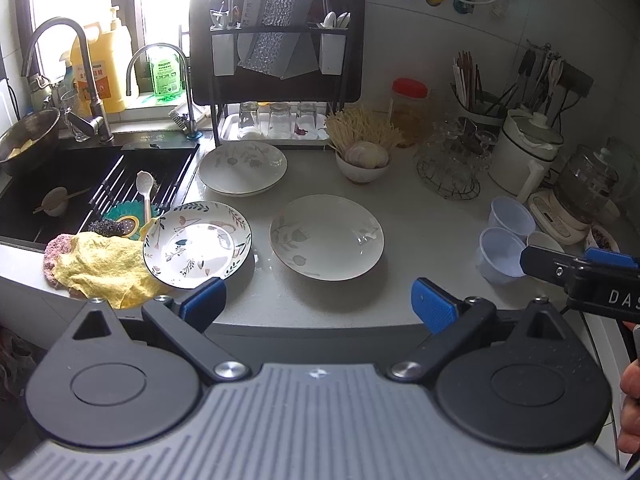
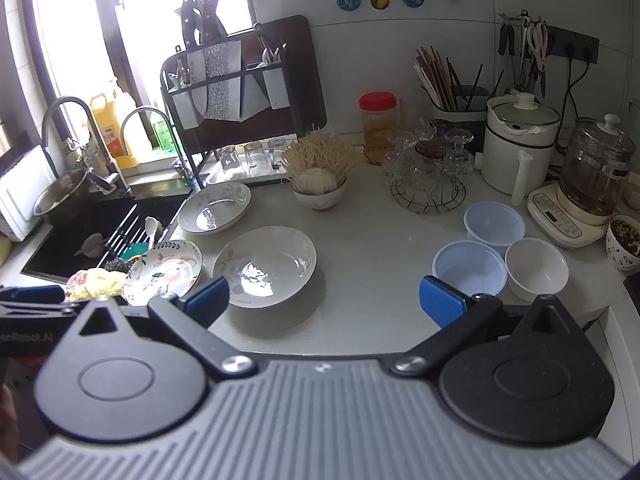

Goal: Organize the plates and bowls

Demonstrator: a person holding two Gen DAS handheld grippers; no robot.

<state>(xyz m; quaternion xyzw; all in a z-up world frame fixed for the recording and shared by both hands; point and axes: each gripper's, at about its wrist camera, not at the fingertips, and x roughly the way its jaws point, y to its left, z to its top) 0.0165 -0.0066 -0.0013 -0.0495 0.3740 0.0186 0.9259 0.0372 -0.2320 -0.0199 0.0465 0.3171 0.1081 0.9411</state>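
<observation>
Three plates lie on the white counter [image 1: 420, 240]: a leaf-patterned plate [image 1: 197, 245] by the sink, a white deep plate [image 1: 327, 237] in the middle, and another white plate [image 1: 243, 167] behind. Two clear plastic bowls [image 2: 469, 268] [image 2: 494, 224] and a white bowl [image 2: 536, 267] sit at the right. My left gripper [image 1: 318, 306] is open and empty, near the counter's front edge before the middle plate. My right gripper [image 2: 324, 298] is open and empty, between the middle plate [image 2: 265, 266] and the plastic bowls. The patterned plate also shows in the right wrist view [image 2: 162, 272].
A black sink [image 1: 80, 184] with a rack and spoon lies at the left, with a yellow cloth [image 1: 104, 268] at its edge. A dish rack [image 1: 276, 72], a garlic bowl [image 1: 362, 160], a red-lidded jar [image 1: 408, 110], a glass stand [image 1: 448, 164] and kettles [image 2: 520, 144] line the back.
</observation>
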